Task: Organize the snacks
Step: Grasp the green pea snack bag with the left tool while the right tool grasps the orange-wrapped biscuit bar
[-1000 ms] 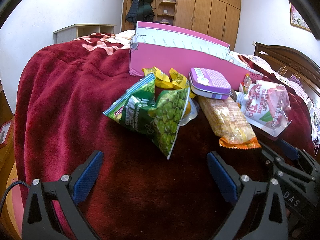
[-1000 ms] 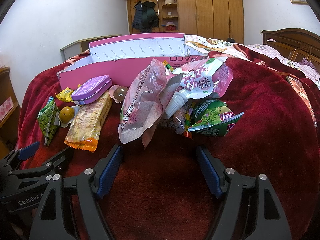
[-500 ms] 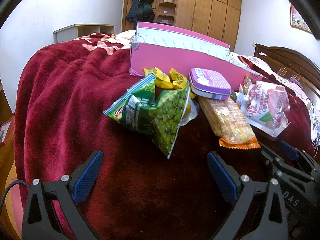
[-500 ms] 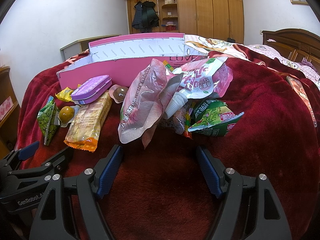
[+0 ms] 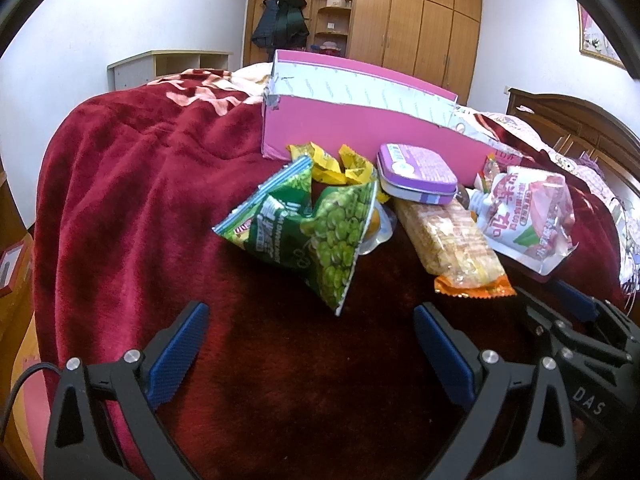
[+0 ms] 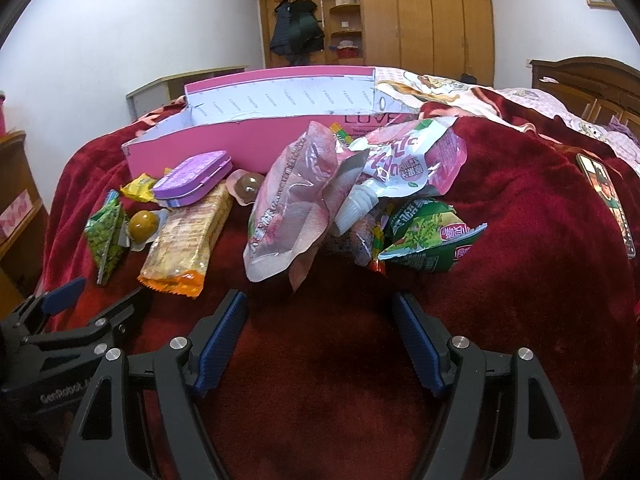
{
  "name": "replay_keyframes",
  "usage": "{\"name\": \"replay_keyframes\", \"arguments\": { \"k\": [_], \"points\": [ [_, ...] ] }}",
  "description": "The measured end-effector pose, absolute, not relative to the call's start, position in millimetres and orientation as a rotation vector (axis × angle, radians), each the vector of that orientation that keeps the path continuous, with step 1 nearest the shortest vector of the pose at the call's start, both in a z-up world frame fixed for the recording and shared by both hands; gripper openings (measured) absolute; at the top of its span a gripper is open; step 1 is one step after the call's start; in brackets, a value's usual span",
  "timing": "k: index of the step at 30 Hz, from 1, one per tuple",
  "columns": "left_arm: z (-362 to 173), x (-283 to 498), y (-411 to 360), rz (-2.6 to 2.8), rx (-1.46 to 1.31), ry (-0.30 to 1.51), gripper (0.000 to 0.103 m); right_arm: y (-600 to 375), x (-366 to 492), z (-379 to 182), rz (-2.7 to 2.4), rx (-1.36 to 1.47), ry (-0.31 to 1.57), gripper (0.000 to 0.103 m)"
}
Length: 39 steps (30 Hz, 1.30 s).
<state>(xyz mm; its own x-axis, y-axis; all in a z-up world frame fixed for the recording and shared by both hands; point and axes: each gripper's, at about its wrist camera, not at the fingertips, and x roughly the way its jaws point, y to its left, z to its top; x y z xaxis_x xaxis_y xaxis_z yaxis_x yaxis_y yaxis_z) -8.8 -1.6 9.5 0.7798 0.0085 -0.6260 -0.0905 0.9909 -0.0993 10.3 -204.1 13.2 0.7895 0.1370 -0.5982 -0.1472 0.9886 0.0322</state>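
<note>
Progress: you look to be at the very start; no snack visibly sits inside the box, and all of them lie loose on the dark red plush bed blanket [image 5: 132, 200].
Left hand-held gripper [image 5: 310, 344]: spread wide, holding nothing, low over the blanket just short of the crinkled green pea packet [image 5: 308, 228].
Middle of the pile: small yellow sachets [image 5: 332, 162], a flat purple tin [image 5: 416, 172] lying partly on the long orange-ended cracker pack [image 5: 452, 248].
Right hand-held gripper [image 6: 320, 340]: spread apart too, empty, facing the pale pink pouch [image 6: 296, 204], a pink spouted pouch [image 6: 412, 156] and a green bag [image 6: 432, 240].
Container: the long, shallow pink cardboard box [image 6: 248, 148] stands behind the pile (what you can see of its white lining is bare; its floor is hidden).
Left to do: by my reading, everything.
</note>
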Motion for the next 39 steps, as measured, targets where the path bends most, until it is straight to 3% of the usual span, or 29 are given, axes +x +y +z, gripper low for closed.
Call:
{"name": "replay_keyframes", "arguments": {
  "k": [28, 34, 39],
  "points": [
    [42.3, 3.3, 24.2, 0.048, -0.118, 0.572, 0.084, -178.7, -8.4, 34.0, 0.430, -0.009, 0.634, 0.071],
    [39.8, 6.8, 27.4, 0.007, -0.132, 0.576, 0.072, -169.6, 2.1, 29.2, 0.439, 0.004, 0.662, 0.070],
    [41.8, -0.3, 23.7, -0.030, -0.099, 0.567, 0.050, -161.3, 6.4, 28.9, 0.443, 0.002, 0.664, 0.068]
  ]
}}
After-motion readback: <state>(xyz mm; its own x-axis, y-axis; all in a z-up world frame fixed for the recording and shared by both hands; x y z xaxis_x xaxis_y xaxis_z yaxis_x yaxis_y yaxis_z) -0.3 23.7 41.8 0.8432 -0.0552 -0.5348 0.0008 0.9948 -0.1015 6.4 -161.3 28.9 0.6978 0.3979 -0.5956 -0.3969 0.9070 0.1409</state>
